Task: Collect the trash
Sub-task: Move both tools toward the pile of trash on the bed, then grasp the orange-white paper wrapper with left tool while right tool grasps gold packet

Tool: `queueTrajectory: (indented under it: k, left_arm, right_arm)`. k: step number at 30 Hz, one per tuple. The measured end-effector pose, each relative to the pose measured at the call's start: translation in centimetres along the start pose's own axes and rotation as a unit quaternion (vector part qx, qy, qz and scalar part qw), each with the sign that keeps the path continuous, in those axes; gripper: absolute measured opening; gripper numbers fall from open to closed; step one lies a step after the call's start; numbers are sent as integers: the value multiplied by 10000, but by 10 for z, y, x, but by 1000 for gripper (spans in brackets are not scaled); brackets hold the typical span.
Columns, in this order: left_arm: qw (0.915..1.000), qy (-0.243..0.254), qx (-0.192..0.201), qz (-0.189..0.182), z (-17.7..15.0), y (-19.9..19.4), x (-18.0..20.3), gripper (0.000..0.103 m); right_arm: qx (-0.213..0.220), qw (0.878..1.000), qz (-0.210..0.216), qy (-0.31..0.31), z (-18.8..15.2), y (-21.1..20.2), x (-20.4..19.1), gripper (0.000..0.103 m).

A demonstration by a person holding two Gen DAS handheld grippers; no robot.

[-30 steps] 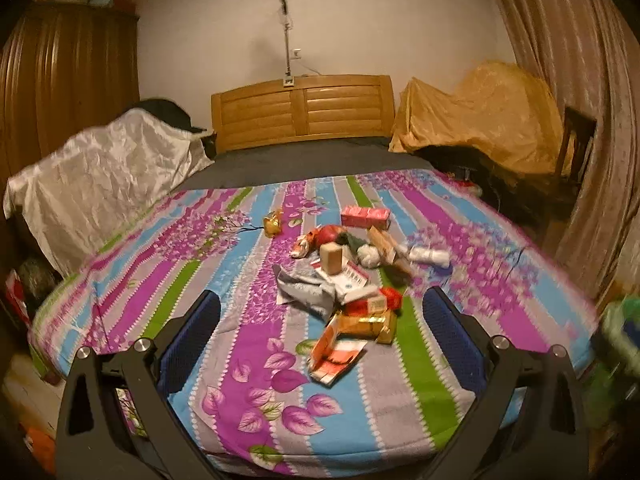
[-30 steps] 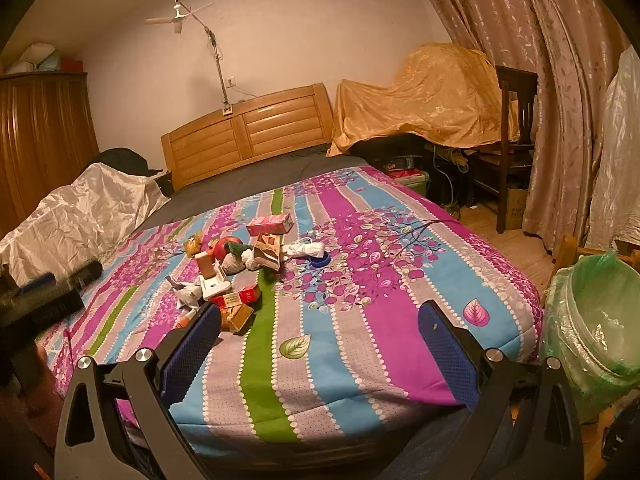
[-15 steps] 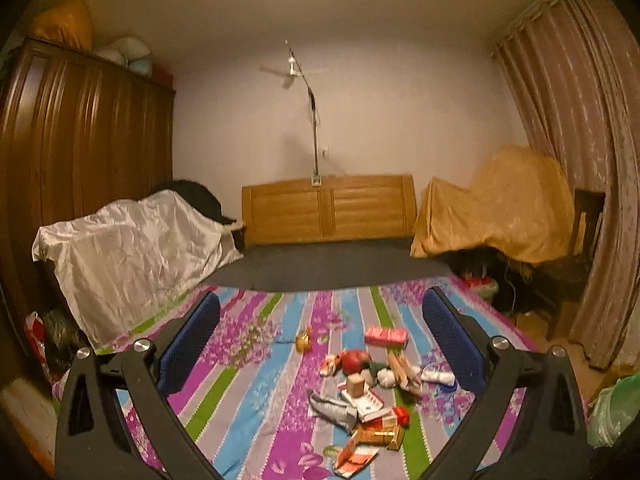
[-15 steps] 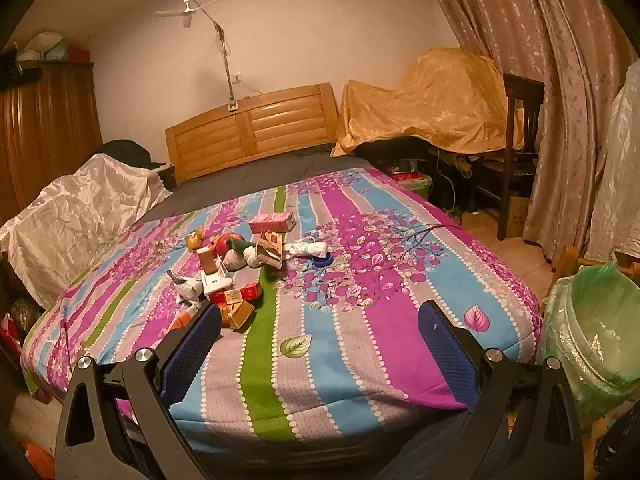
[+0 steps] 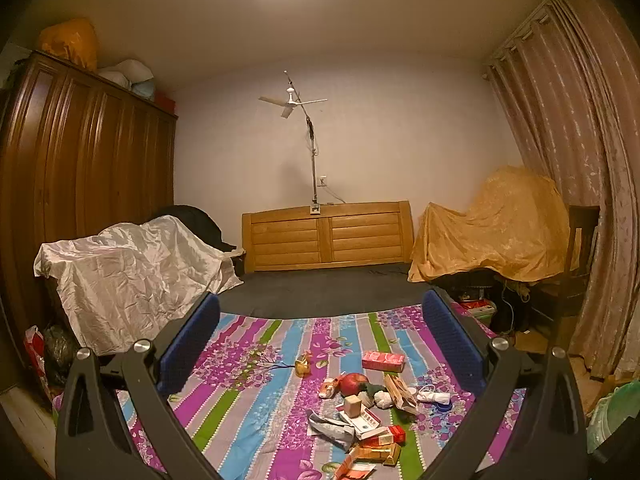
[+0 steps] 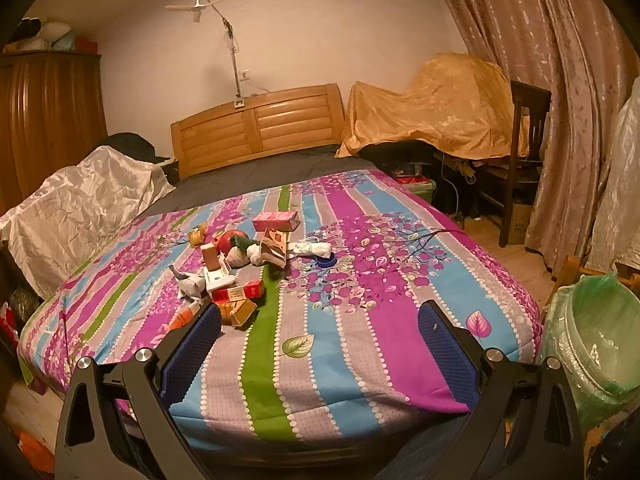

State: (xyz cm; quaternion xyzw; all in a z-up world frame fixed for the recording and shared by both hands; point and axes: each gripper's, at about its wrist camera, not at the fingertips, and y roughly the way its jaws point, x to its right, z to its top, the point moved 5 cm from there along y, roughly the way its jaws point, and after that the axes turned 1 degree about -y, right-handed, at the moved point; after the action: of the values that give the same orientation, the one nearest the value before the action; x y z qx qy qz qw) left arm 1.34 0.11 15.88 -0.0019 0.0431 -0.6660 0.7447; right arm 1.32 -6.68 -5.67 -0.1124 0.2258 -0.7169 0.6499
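Left wrist view: the left gripper (image 5: 320,344) is spread wide with nothing between its blue pads, raised above a bed (image 5: 248,364) covered in a striped floral sheet. A pile of trash (image 5: 360,408), small boxes, wrappers and crumpled paper, lies on the sheet below and between the fingers. Right wrist view: the right gripper (image 6: 318,354) is also wide apart and empty, near the foot of the bed. The trash lies left of centre on the sheet. A bin lined with a green bag (image 6: 592,344) stands on the floor at the right.
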Motion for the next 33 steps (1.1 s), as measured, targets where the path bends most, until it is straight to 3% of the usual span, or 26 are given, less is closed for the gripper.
queueTrajectory:
  k: [14,18,23,28,33]
  left_arm:
    - [9999,2,-123,-36,-10,10,0,98]
    - [9967,-94,-797,-121,-52,48,-19,98]
    - [9840,-187,-1770,60,-128,89,-54,98]
    - [9695,108,-2424,353,-185,103,-72,98]
    - [9551,231,-2938,304,-220,118,-68,98]
  right_arm:
    - [-47,9999,54,-106,3,13,0,98]
    - [105,9995,-43,-308,13,29,-2,98]
    - [35,9990,-112,-432,17,48,-3,98]
    - [-357,9982,-4,-477,-3,69,-9,98]
    - [-706,9958,312,-482,-20,95,-22,98]
